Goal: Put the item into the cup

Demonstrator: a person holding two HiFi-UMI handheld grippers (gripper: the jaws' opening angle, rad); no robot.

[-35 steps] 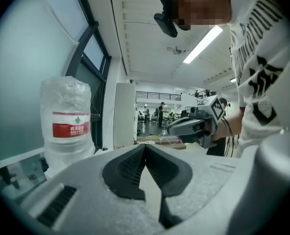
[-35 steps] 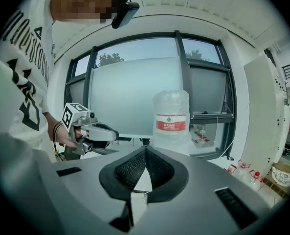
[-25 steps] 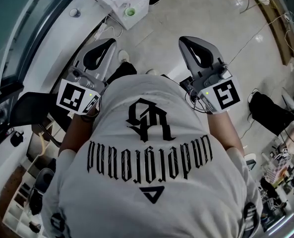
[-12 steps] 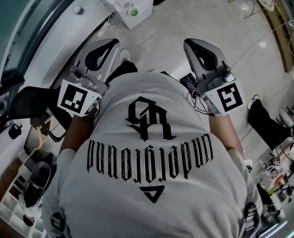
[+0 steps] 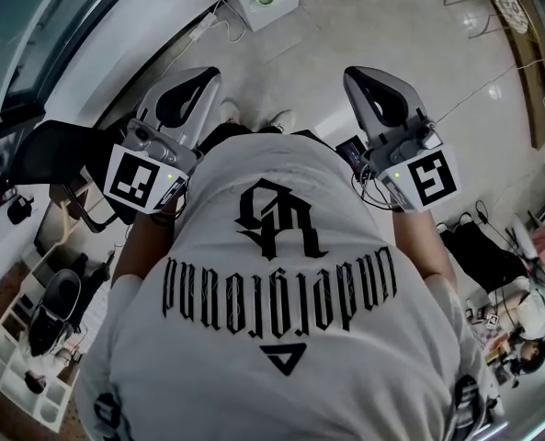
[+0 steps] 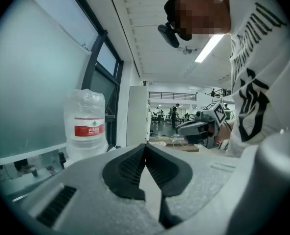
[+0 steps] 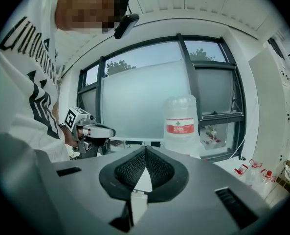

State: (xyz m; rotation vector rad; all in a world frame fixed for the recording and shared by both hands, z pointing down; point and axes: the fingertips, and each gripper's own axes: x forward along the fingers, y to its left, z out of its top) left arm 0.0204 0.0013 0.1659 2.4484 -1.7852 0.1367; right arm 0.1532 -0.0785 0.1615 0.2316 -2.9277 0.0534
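Plainly, the left tongs [image 6: 145, 148] and right tongs [image 7: 145, 151] were both pressed together, empty, flanking the shirt [image 5: 281, 283], jug [image 7: 181, 124] beyond.

Lab hall: frosted windows [image 7: 140, 97], water jug [image 7: 179, 124]

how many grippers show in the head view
2: the left gripper at the picture's left, the right gripper at its right. Both claws are shut and empty. None seems hidden.

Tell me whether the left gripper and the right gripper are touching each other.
Apart. The head view shows the left gripper and the right gripper on either side of the person's shirt, with bare floor showing between them.
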